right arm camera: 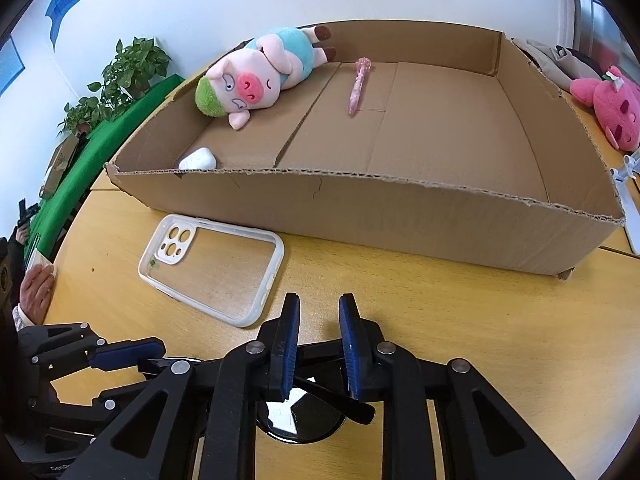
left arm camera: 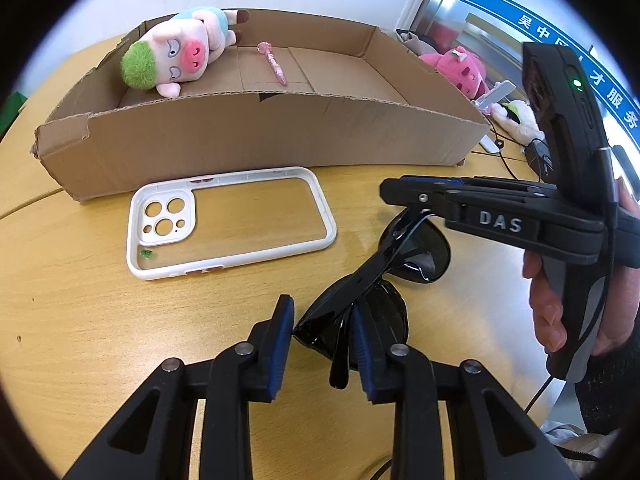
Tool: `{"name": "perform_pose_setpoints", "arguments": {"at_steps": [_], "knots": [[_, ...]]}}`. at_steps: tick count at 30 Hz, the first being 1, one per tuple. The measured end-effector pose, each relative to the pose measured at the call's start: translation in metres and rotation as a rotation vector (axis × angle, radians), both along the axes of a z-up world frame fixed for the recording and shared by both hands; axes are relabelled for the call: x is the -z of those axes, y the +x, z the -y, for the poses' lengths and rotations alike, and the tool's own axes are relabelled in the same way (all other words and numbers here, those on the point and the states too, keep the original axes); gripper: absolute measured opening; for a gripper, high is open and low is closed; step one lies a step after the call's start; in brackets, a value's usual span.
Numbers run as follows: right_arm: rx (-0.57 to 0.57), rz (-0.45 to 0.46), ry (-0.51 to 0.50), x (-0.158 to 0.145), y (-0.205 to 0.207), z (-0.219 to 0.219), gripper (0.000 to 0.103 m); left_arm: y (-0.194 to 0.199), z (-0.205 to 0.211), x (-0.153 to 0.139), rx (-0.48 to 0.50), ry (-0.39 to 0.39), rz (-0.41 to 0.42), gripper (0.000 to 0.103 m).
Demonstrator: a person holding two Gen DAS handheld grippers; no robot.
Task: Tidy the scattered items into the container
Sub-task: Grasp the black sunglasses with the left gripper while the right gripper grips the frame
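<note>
One pair of sunglasses point(left arm camera: 360, 304) and one phone case point(left arm camera: 228, 222) lie on the bench point(left arm camera: 80, 320). The box point(left arm camera: 260, 140) holds one plush pig point(left arm camera: 180, 54), one pen point(left arm camera: 274, 62). Both tools, left tool point(left arm camera: 320, 338) and right tool point(right arm camera: 319, 344), grasp the sunglasses.

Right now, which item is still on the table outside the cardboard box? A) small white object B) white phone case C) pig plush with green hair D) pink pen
B: the white phone case lies on the wooden table in front of the cardboard box, while the pig plush and pink pen lie inside.
</note>
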State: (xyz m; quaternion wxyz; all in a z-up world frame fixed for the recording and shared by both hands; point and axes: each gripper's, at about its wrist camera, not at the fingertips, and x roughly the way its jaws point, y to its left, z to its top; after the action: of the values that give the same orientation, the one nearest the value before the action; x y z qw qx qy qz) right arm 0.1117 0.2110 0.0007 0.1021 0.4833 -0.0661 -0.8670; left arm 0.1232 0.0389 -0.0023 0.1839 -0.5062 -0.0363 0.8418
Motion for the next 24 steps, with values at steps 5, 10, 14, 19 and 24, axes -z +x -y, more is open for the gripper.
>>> {"name": "perform_pose_setpoints", "arguments": {"at_steps": [5, 10, 14, 19, 24], "knots": [[-0.006, -0.002, -0.015, -0.002, 0.004, -0.004, 0.022, -0.001, 0.002, 0.001, 0.002, 0.004, 0.003, 0.025], [-0.027, -0.014, -0.023, -0.005, 0.008, -0.007, 0.022, -0.001, 0.003, 0.003, 0.01, 0.004, 0.007, 0.025], [-0.062, -0.025, -0.004, -0.001, 0.017, -0.009, 0.074, -0.001, 0.005, 0.008, 0.022, 0.0, 0.015, 0.025], [-0.176, 0.006, 0.043, 0.02, 0.031, 0.004, 0.078, -0.002, 0.008, 0.01, 0.026, 0.022, 0.024, 0.025], [-0.254, -0.032, 0.122, 0.026, 0.04, 0.023, 0.08, -0.003, 0.008, 0.01, 0.031, 0.029, 0.026, 0.025]]}}
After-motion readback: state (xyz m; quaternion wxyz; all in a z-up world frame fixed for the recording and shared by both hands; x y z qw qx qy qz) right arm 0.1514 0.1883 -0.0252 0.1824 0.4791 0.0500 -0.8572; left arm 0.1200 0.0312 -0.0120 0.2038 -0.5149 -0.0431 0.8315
